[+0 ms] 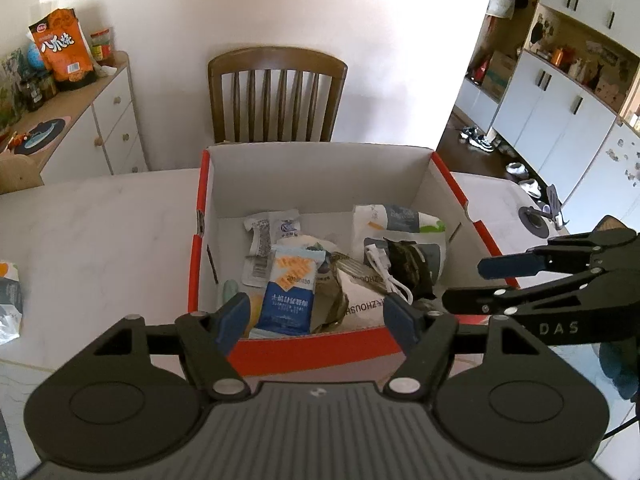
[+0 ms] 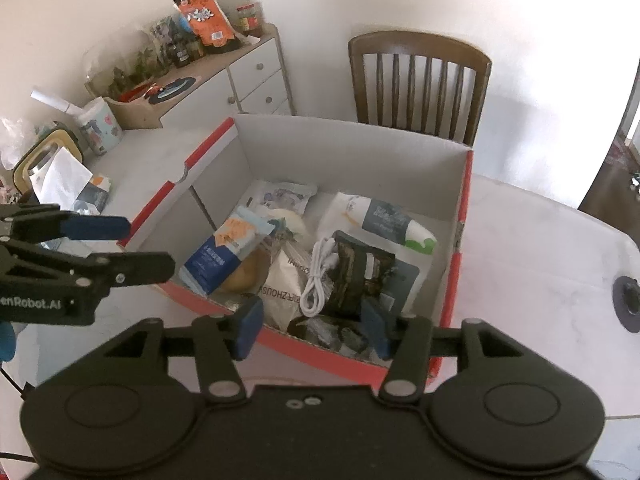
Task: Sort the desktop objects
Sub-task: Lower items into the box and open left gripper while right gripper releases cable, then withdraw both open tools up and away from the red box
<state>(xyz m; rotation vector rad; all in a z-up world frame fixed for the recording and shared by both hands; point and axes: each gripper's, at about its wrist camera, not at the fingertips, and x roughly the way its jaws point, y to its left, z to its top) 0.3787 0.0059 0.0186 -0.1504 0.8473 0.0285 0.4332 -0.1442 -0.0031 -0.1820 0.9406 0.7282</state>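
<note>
A red cardboard box (image 1: 320,346) with white inside walls (image 2: 352,148) stands on the white table. It holds several items: a blue-and-orange packet (image 1: 290,292) (image 2: 224,250), a white cable (image 1: 386,270) (image 2: 318,276), a dark camouflage bundle (image 1: 410,266) (image 2: 358,276), white pouches (image 1: 396,226) (image 2: 376,216) and a brown round item (image 2: 244,274). My left gripper (image 1: 316,316) is open and empty above the box's near edge. My right gripper (image 2: 312,326) is open and empty above the near edge too. Each gripper shows in the other's view, the right gripper (image 1: 472,284) and the left gripper (image 2: 140,246).
A wooden chair (image 1: 276,96) (image 2: 418,80) stands behind the box. A white sideboard (image 1: 100,120) (image 2: 248,76) with an orange snack bag (image 1: 64,50) is at the left. Packets, a cup (image 2: 98,128) and papers lie on the table's left. A dark round object (image 2: 628,298) lies on the right.
</note>
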